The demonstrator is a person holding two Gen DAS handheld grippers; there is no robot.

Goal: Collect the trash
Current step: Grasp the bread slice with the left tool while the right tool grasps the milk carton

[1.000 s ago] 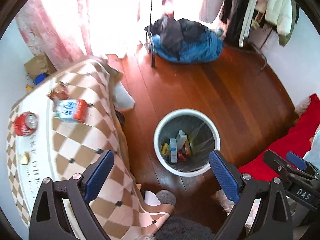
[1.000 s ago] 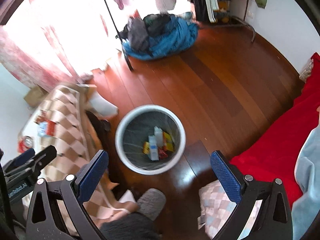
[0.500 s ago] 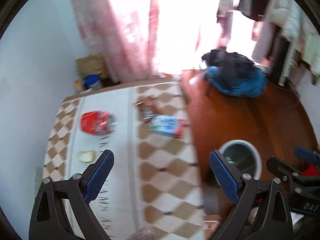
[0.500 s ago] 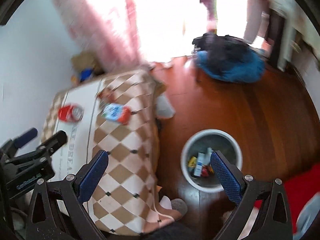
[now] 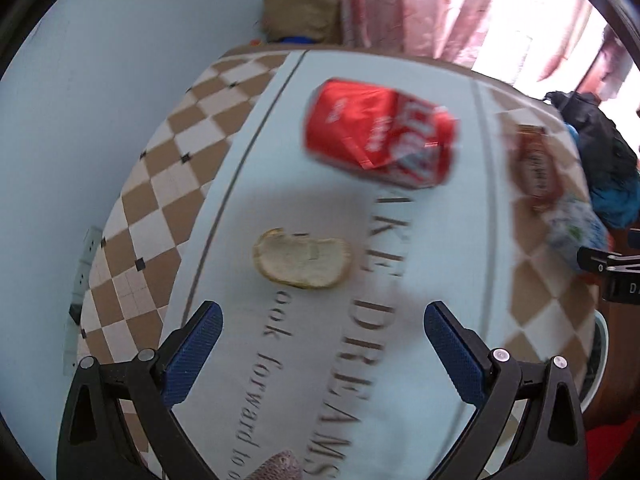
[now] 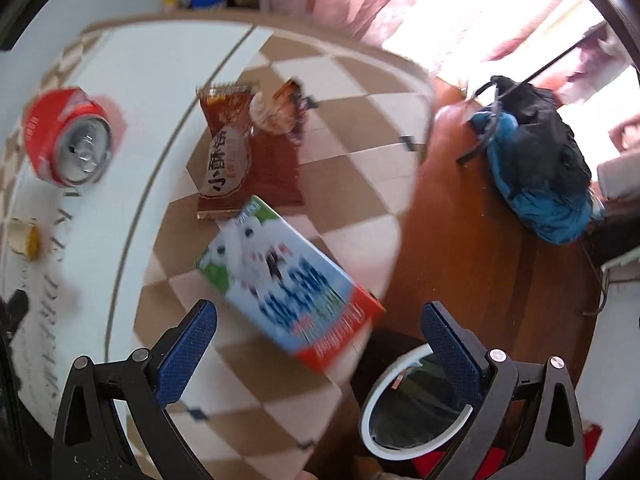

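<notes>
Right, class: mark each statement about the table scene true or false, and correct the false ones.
1. The red can lies on its side on the tablecloth. True.
2. The left gripper is shut on the bread slice. False: it is open, and the bread lies apart, ahead of its fingers.
3. The carton lies on the table, ahead of the open right gripper. True.
4. The bin stands on the table. False: it is on the floor beside the table.
5. The brown wrapper lies inside the bin. False: it lies on the tablecloth, just beyond the carton.
</notes>
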